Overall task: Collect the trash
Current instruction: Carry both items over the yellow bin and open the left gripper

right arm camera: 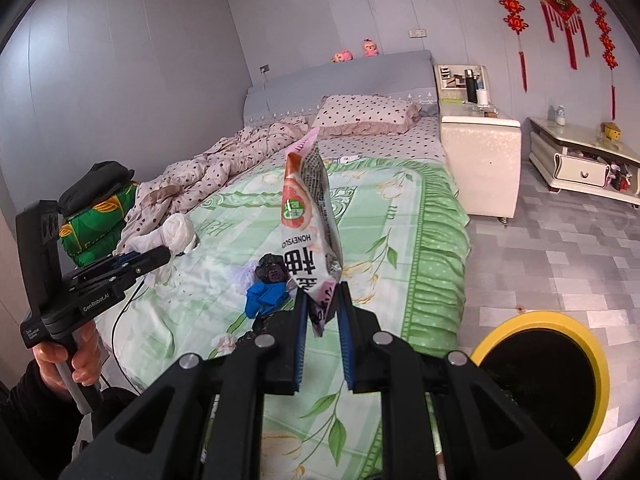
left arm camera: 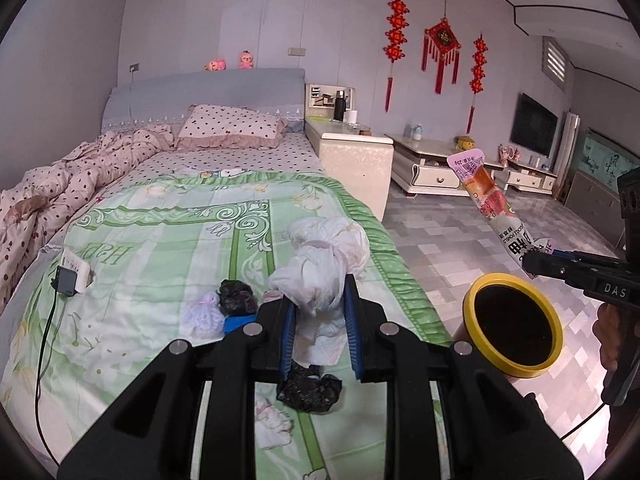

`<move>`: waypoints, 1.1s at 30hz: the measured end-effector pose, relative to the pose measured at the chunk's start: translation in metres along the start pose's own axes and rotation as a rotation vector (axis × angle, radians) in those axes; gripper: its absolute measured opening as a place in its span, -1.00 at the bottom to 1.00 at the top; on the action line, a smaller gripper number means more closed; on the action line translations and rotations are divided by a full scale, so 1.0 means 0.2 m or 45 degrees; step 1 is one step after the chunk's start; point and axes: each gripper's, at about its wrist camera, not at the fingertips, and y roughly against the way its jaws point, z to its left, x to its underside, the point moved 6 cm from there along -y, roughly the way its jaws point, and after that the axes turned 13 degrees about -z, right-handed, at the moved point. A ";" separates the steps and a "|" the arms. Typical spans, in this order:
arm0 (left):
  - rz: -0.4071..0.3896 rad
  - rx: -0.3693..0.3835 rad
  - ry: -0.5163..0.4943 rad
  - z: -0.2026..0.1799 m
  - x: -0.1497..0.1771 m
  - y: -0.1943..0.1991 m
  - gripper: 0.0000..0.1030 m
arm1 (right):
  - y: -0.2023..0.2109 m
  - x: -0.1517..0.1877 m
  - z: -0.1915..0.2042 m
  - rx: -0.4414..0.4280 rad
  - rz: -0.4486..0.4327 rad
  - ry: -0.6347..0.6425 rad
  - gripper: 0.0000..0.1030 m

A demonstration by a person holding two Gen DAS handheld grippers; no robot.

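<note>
My left gripper [left arm camera: 320, 312] is shut on a crumpled white plastic bag [left arm camera: 324, 264] and holds it above the green bedspread [left arm camera: 160, 248]. My right gripper [right arm camera: 323, 312] is shut on a pink and white snack wrapper [right arm camera: 308, 216], held upright above the bed's edge; it also shows in the left wrist view [left arm camera: 490, 208]. A yellow-rimmed black trash bin [left arm camera: 514, 326] stands on the floor beside the bed, just right of both grippers [right arm camera: 548, 384]. On the bed lie a black crumpled bag [left arm camera: 310, 390], another black wad [left arm camera: 236, 296], a blue scrap [right arm camera: 266, 298] and white tissue [left arm camera: 272, 424].
A charger with a cable [left arm camera: 68, 282] lies on the bed's left part. A pink dotted quilt [left arm camera: 60, 188] and pillow [left arm camera: 232, 126] are at the head. A white nightstand [left arm camera: 356, 160] and TV cabinet [left arm camera: 432, 164] stand on the tiled floor [left arm camera: 440, 240].
</note>
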 end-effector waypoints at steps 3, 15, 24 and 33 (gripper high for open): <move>-0.015 0.050 -0.016 -0.13 -0.06 -0.03 -0.59 | 0.06 -0.04 -0.08 0.041 -0.029 -0.013 -0.73; -0.025 0.229 -0.049 -0.60 -0.20 -0.22 -0.59 | 0.33 -0.15 -0.46 0.225 -0.119 -0.080 -0.73; 0.029 0.359 -0.083 -0.97 -0.18 -0.40 -0.59 | 0.45 -0.14 -0.69 0.333 -0.140 -0.118 -0.73; 0.136 0.471 -0.113 -1.31 -0.01 -0.61 -0.58 | 0.46 -0.02 -0.89 0.412 -0.099 -0.199 -0.73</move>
